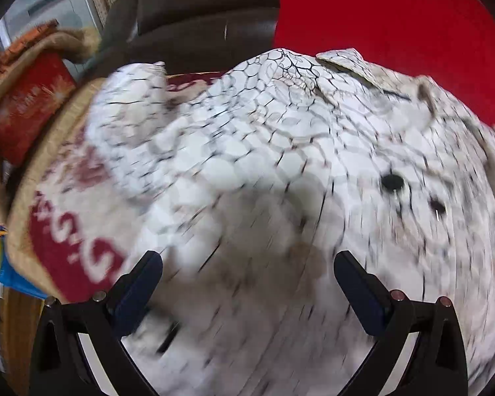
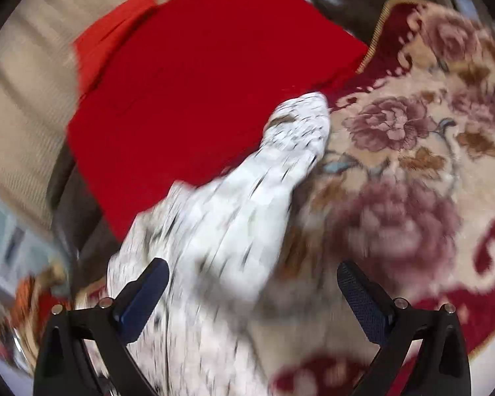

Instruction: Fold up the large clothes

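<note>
A white shirt with a black crackle print (image 1: 280, 165) lies spread on a floral rug, its collar (image 1: 346, 61) at the far side and dark buttons (image 1: 392, 182) on the right. My left gripper (image 1: 247, 264) hovers open just above the shirt's body, nothing between its fingers. In the right wrist view a sleeve of the same shirt (image 2: 247, 204) stretches away toward the red cloth. My right gripper (image 2: 252, 269) is open over the sleeve and rug, gripping nothing. Both views are blurred by motion.
A folded red cloth (image 2: 198, 82) lies beyond the shirt, partly on the floral rug (image 2: 412, 165). Dark sofa cushions (image 1: 198, 10) stand behind. A red box (image 1: 26, 112) and a woven bag sit at the left.
</note>
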`<state>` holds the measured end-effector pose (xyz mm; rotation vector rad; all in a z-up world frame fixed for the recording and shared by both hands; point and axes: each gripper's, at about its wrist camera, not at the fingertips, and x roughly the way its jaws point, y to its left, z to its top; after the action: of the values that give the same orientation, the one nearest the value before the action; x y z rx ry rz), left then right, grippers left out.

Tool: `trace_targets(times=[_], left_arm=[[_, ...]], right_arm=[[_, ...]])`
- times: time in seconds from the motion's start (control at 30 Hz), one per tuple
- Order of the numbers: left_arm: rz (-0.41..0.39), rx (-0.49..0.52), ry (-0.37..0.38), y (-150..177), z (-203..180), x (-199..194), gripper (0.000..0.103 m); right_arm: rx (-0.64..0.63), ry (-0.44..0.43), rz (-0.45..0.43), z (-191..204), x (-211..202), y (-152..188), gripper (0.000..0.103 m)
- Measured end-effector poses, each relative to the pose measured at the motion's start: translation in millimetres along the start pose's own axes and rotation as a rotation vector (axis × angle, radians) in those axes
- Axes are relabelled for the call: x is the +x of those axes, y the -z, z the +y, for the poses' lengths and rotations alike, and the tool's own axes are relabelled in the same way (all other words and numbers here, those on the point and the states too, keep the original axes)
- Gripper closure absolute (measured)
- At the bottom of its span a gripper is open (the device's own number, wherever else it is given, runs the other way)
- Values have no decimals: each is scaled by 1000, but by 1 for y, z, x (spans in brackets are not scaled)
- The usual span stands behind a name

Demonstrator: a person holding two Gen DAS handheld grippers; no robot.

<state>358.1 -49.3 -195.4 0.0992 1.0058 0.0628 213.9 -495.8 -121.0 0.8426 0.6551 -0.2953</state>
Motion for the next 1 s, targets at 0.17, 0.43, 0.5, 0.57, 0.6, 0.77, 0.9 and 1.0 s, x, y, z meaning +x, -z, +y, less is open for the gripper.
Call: trace_targets(times=[0.17, 0.43, 0.5, 0.57, 0.6, 0.77, 0.9, 1.0], left_arm=[[-3, -10, 41, -4, -8, 16, 0], [-38, 8, 61, -7, -9, 8, 0], [-51, 8, 56, -8, -7, 8, 0], [-65, -1, 58, -11, -4, 6, 0], [-72, -11, 62, -12, -2, 4, 0], [-123, -28, 54, -15, 5, -6, 0], [-168, -55, 48, -16, 21, -21, 0], [-205, -103, 32, -16, 43, -33, 0]], right_arm=[[178, -48, 56, -26, 66, -48, 0], [453, -200, 31, -64, 125, -75, 3], [424, -282, 8, -61, 125, -79, 36], [402, -298, 26, -56, 125, -79, 66], [383, -302, 26, -51, 123, -78, 72], [84, -258, -40, 21, 89, -73, 80], [-160, -339, -45, 100, 64, -39, 80], [-359, -388, 28, 158, 61, 4, 80]])
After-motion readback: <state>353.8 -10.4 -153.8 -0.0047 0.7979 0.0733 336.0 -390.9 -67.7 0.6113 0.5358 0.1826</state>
